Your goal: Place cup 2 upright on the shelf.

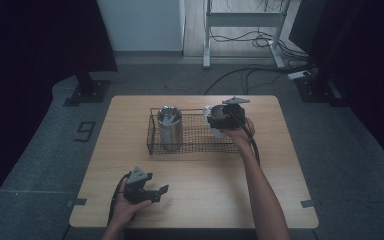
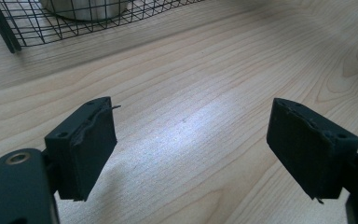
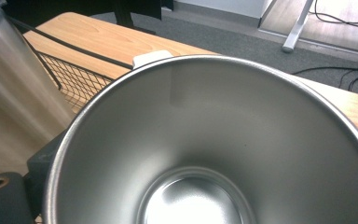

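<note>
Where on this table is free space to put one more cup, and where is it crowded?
The table is bare between the wire basket and the near edge, from the left gripper to the right forearm, and right of that forearm. Inside the basket, mesh is free between the steel tumbler and the cup in the right gripper. That right end is crowded.

Our forearms are bare, with no sleeves in the high view. Our left gripper point(image 1: 156, 192) is black and blocky, topped by a grey three-cornered plate, and a black cable trails from its back. Our right gripper point(image 1: 219, 119) has the same black body, grey plate and dark cable. In the left gripper view, its own two jaws are matte black slabs with small screw holes, frayed pad edges and a brass-coloured ring set in the left mount.
</note>
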Demonstrator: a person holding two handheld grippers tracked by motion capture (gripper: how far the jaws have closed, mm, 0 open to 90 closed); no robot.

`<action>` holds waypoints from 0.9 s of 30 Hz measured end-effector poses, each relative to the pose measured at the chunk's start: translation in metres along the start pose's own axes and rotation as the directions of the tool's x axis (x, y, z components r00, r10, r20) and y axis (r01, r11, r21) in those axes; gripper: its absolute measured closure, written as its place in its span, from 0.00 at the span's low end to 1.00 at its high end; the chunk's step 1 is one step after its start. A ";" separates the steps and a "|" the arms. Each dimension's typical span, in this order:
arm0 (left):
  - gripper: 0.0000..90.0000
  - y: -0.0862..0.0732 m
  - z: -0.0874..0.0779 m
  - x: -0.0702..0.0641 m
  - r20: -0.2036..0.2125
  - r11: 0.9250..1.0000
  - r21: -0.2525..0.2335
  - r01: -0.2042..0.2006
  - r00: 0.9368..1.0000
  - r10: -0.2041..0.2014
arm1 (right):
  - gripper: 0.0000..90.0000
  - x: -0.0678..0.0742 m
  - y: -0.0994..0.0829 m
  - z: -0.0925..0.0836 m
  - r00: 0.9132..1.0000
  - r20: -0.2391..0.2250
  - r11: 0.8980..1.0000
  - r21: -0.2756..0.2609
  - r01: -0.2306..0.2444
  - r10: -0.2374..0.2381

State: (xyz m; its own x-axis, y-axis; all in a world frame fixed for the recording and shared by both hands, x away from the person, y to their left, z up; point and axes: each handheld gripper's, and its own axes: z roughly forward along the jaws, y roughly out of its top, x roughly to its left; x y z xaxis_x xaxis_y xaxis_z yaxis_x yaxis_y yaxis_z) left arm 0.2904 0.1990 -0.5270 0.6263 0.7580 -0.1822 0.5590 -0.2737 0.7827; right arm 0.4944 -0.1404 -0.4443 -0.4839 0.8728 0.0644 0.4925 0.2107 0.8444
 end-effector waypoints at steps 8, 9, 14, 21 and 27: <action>0.18 0.000 0.001 -0.001 0.000 1.000 0.001 -0.005 1.000 0.005 | 0.07 -0.005 -0.007 0.007 1.000 0.009 1.000 0.027 -0.013 0.013; 0.18 0.000 0.001 -0.001 0.001 1.000 0.002 -0.006 1.000 0.006 | 0.07 -0.005 -0.008 0.008 1.000 0.010 0.999 0.033 -0.013 0.012; 0.18 0.000 0.001 -0.001 0.002 1.000 0.003 -0.005 1.000 0.005 | 0.07 -0.005 -0.012 0.012 1.000 0.012 0.999 0.041 -0.013 0.013; 0.18 -0.001 0.002 -0.001 0.004 1.000 0.011 -0.008 1.000 0.007 | 0.07 -0.009 -0.019 0.017 1.000 0.015 0.998 0.057 -0.022 0.022; 0.18 -0.001 0.004 -0.002 0.007 1.000 0.017 -0.009 1.000 0.009 | 0.07 -0.012 -0.023 0.020 0.999 0.021 0.997 0.069 -0.028 0.026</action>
State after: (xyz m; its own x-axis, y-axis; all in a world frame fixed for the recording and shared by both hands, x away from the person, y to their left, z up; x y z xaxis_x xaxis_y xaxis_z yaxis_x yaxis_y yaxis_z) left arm 0.2905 0.1958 -0.5299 0.6350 0.7516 -0.1788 0.5621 -0.2906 0.7744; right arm 0.5033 -0.1470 -0.4748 -0.4555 0.8871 0.0752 0.5540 0.2163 0.8039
